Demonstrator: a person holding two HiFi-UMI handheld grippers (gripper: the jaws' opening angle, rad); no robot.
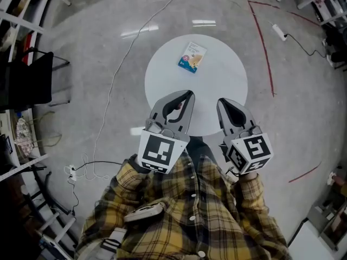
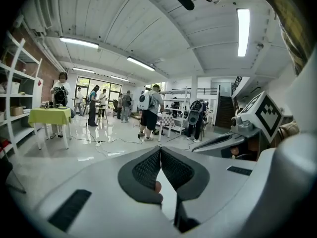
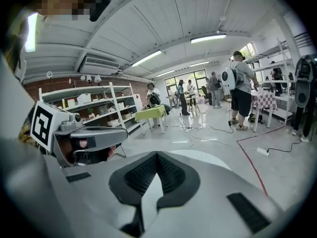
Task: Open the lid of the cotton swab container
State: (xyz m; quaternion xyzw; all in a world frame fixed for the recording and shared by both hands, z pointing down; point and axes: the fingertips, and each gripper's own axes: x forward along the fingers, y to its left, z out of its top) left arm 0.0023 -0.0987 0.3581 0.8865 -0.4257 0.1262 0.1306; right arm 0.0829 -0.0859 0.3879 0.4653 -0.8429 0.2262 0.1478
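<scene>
- The cotton swab container [image 1: 192,57] lies far across the table [image 1: 230,75], beyond both tips — long axis pointing roughly away.
- The left gripper [image 1: 186,96] is nearer than the right gripper [image 1: 224,104] — both pressed together, empty.

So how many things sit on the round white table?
1: the cotton swab container, on the table's far half. The left claw and right claw cover its near edge; something could hide there.

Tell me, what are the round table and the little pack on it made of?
Table: smooth, even white top with no glare, so likely matte laminate or painted board. Pack: flat, with a printed blue and tan cover, probably thin plastic or card; it is too small here to tell which.
</scene>
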